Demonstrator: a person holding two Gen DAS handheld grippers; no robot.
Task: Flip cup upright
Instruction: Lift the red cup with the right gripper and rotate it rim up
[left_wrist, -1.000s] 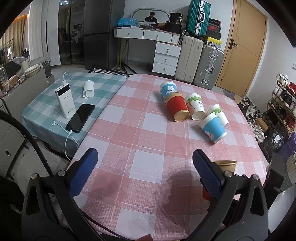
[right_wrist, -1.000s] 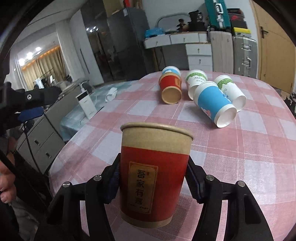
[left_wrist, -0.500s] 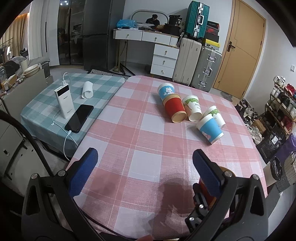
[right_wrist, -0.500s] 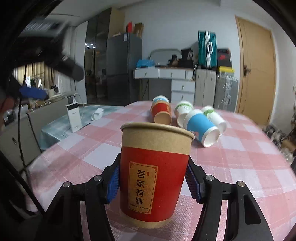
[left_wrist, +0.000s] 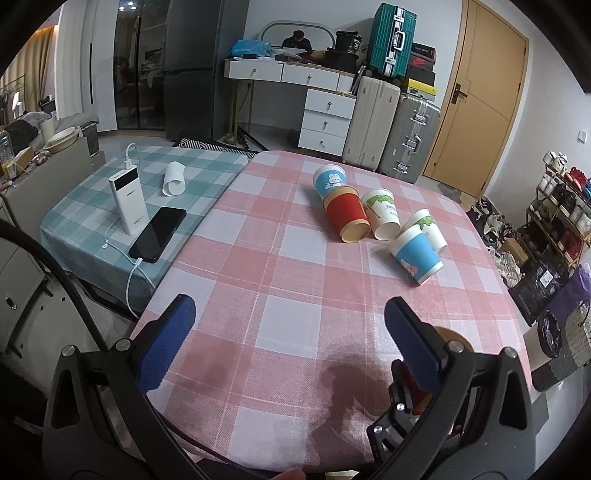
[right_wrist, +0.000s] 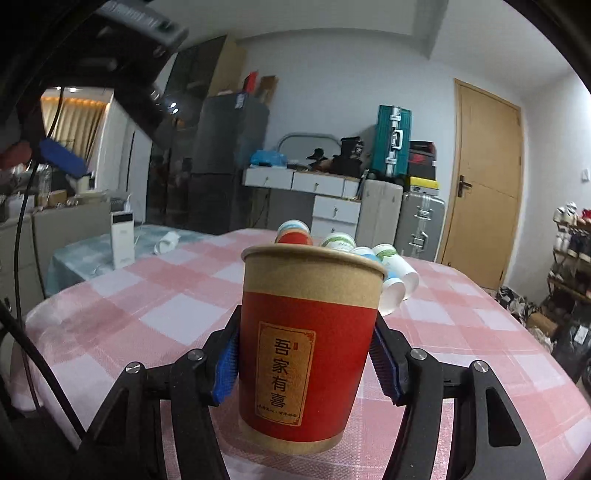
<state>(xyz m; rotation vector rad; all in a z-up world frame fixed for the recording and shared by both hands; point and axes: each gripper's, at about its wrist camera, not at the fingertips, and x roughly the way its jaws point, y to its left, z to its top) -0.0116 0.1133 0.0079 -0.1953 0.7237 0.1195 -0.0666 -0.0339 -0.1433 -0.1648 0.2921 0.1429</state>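
Observation:
My right gripper (right_wrist: 306, 363) is shut on a red paper cup (right_wrist: 308, 347) with a brown rim and a gold label. The cup stands upright, its base at or just above the pink checked tablecloth (right_wrist: 147, 317). In the left wrist view only the cup's rim (left_wrist: 452, 334) shows behind my right finger. My left gripper (left_wrist: 291, 343) is open and empty above the table's near edge. Several cups lie on their sides farther back: a red one (left_wrist: 347, 218), a white-green one (left_wrist: 382, 214), a blue one (left_wrist: 415, 254).
A lower table with a teal checked cloth (left_wrist: 92, 199) holds a white power bank (left_wrist: 127, 201), a black phone (left_wrist: 159, 232) and a rolled paper (left_wrist: 174, 178). Suitcases, drawers and a door stand behind. A shoe rack (left_wrist: 561, 210) is at the right.
My right gripper has tilted level and lowered the red cup toward the cloth near the table's front right. My left gripper has drawn back slightly.

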